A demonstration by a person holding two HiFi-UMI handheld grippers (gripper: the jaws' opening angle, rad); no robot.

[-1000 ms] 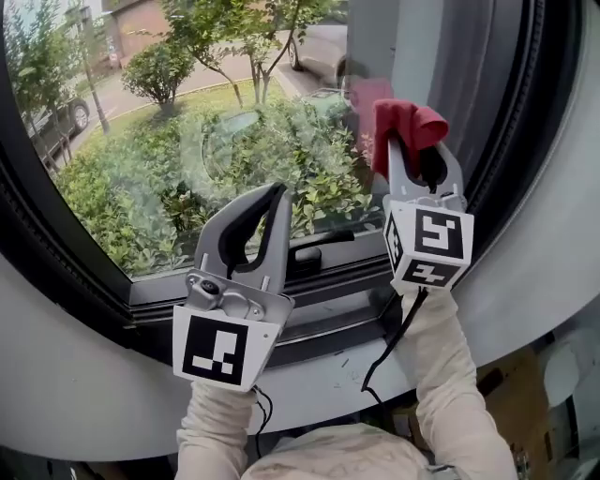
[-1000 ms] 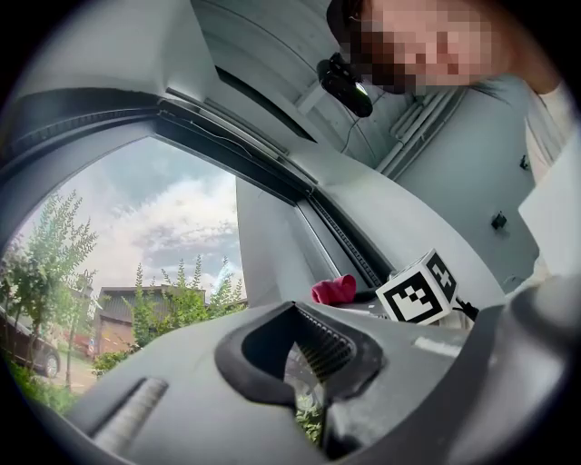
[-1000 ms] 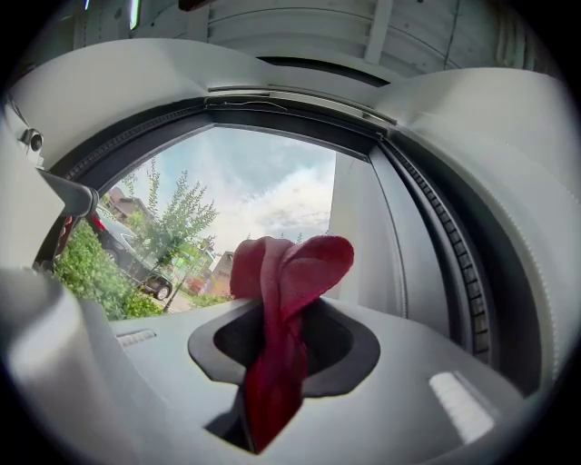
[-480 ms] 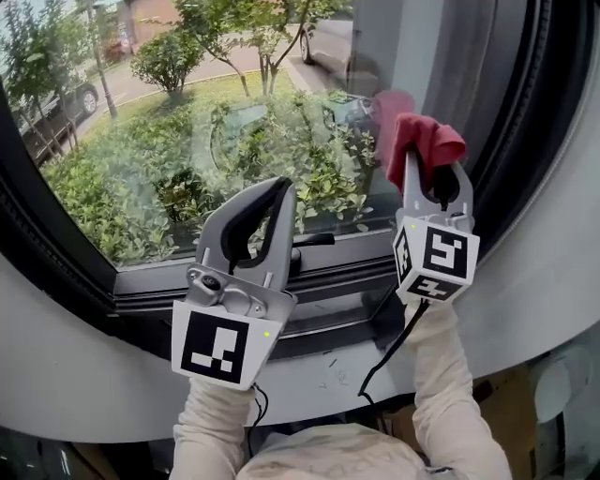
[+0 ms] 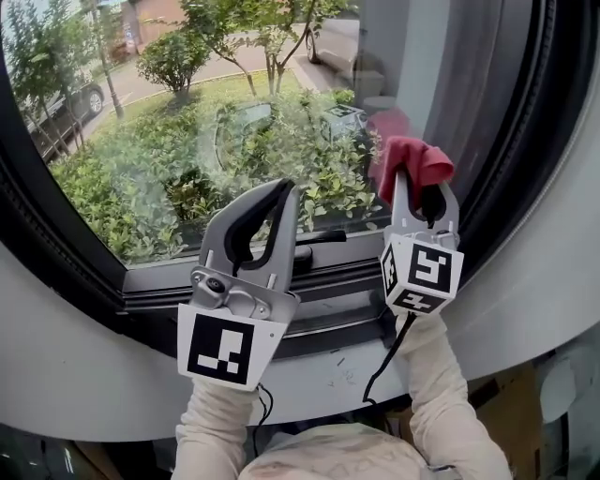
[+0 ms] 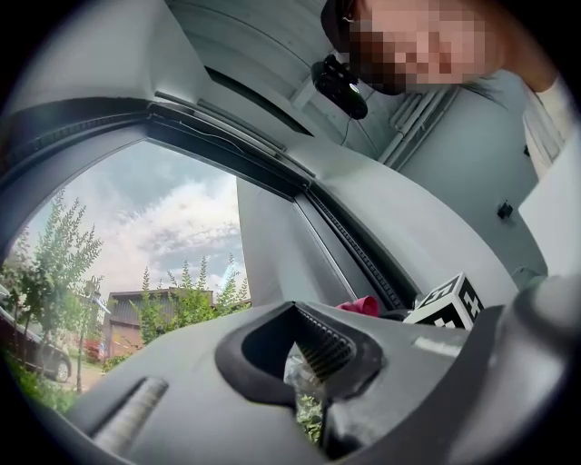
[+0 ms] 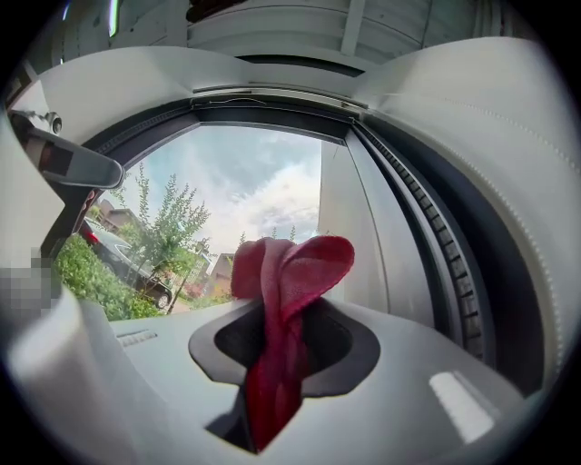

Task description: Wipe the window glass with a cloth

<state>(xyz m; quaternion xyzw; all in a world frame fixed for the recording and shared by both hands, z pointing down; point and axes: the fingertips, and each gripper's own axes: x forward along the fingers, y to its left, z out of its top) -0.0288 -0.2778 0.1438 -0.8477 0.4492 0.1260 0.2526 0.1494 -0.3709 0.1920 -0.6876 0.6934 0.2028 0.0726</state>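
The right tool (image 5: 421, 187) was clenched on a red cloth (image 5: 412, 157), raised at the lower right of the window glass (image 5: 169, 141); contact was unclear. The left tool (image 5: 274, 202) was clenched and empty, lower down. Wiping seemed under way; the next move called for pressing and sweeping across the pane.

Daylight is pouring through a large pane of window glass (image 5: 141, 112) that is sitting in a ribbed black window frame (image 5: 56, 234). Beyond the frame, green leafy shrubs (image 5: 122, 202) are filling the lower view, slim trees (image 5: 230, 28) are standing above them, and a pale parked car (image 5: 328, 42) is showing behind those. Below the frame a smooth pale grey wall (image 5: 75, 394) is curving around it. Down to the right of the frame, a brown cardboard box (image 5: 511, 394) is lying in shadow.
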